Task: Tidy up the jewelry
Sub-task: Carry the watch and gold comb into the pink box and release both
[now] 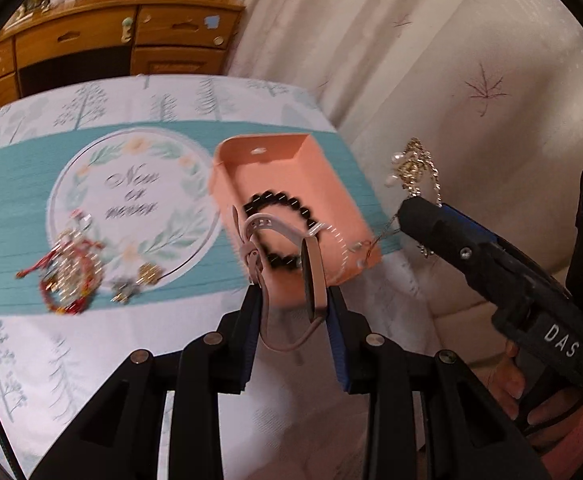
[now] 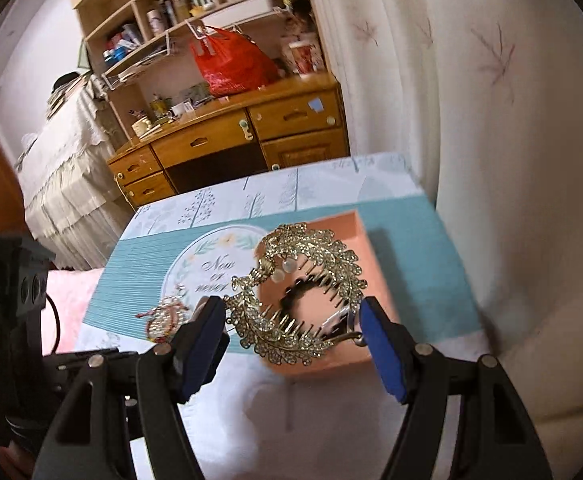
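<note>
My left gripper (image 1: pixel 293 300) is shut on a pink-strapped wristwatch (image 1: pixel 313 280), held just over the near edge of a peach tray (image 1: pixel 311 160). A black bead bracelet (image 1: pixel 279 216) lies in the tray. My right gripper (image 2: pixel 293 340) is shut on a gold rhinestone leaf hair comb (image 2: pixel 311 264), its pads pressing the comb's two ends above the tray (image 2: pixel 375 264). In the left wrist view the right gripper (image 1: pixel 411 210) hangs to the right of the tray, with the comb (image 1: pixel 413 168) sticking up from it. Red bracelets (image 1: pixel 67 276) lie in a heap on the tablecloth at the left.
A small gold piece (image 1: pixel 149 274) and a silver piece (image 1: pixel 125 292) lie beside the red heap. The table has a teal and white cloth (image 1: pixel 19 200) with a wreath print. A wooden desk (image 2: pixel 227 140) stands behind it, a cream curtain (image 1: pixel 451 60) to the right.
</note>
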A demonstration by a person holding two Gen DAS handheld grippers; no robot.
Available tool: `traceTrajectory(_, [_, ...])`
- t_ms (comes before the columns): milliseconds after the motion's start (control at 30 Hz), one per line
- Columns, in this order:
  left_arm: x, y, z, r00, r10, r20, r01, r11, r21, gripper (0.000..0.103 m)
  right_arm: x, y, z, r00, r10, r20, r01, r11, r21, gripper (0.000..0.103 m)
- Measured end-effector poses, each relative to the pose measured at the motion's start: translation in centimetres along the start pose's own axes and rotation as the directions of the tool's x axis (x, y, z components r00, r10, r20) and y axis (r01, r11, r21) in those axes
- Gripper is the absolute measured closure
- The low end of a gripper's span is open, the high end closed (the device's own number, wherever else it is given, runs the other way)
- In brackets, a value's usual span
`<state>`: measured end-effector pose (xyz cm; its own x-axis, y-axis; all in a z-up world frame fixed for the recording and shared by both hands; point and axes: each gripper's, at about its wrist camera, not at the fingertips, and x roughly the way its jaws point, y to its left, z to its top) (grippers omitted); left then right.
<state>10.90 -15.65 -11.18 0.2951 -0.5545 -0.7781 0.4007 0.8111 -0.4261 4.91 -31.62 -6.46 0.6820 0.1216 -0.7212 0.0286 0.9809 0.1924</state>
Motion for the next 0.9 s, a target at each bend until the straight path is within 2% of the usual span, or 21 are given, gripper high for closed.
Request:
traceTrajectory(200, [2.9, -2.4, 1.0, 0.999, 0.037, -0.007, -0.037, 0.999, 0.000, 0.071, 0.7, -3.1, 1.4, 0.998, 0.063, 0.011, -0.063, 0.998, -0.016, 0.033])
traceTrajectory(333, [4.3, -2.7, 1.5, 0.996, 0.095, 0.001, -0.095, 0.996, -0.005, 0.058, 2.0, -4.2, 1.7, 0.994, 0.105, -0.009, -0.105, 0.993, -0.047, 0.033])
traceTrajectory(400, [4.8, -2.7, 1.6, 0.992, 0.126, 0.004, -0.126, 0.992, 0.010, 0.058, 2.9, -4.4, 1.5, 0.992, 0.124, -0.020, -0.125, 0.989, -0.078, 0.033])
traceTrajectory(433, [5.1, -2.7, 1.7, 0.990, 0.144, -0.001, -0.144, 0.989, 0.019, 0.055, 3.4, -4.5, 1.5, 0.992, 0.125, -0.023, -0.126, 0.989, -0.080, 0.033])
traceTrajectory(500, [5.3, -2.5, 1.8, 0.982, 0.186, -0.004, -0.186, 0.982, 0.028, 0.041, 4.4, -4.9, 1.5, 0.990, 0.135, -0.034, -0.137, 0.989, -0.053, 0.032])
traceTrajectory(533, [5.2, -2.3, 1.8, 0.977, 0.212, 0.002, -0.212, 0.977, 0.027, 0.028, 4.9, -5.1, 1.6, 0.990, 0.138, -0.044, -0.139, 0.990, -0.030, 0.032])
traceTrajectory(567, [5.1, -2.1, 1.8, 0.973, 0.229, 0.007, -0.230, 0.973, 0.022, 0.021, 5.3, -5.4, 1.7, 0.988, 0.143, -0.054, -0.144, 0.990, -0.009, 0.031])
traceTrajectory(667, [4.7, -0.8, 1.8, 0.969, 0.247, -0.004, -0.247, 0.969, -0.010, 0.020, 6.0, -6.0, 1.5, 0.986, 0.156, -0.059, -0.155, 0.987, 0.033, 0.027])
traceTrajectory(900, [2.8, 2.1, 0.2, 0.956, 0.291, -0.018, -0.291, 0.950, -0.112, 0.020, 6.2, -5.5, 1.0, 0.984, 0.164, -0.074, -0.160, 0.986, 0.054, 0.027])
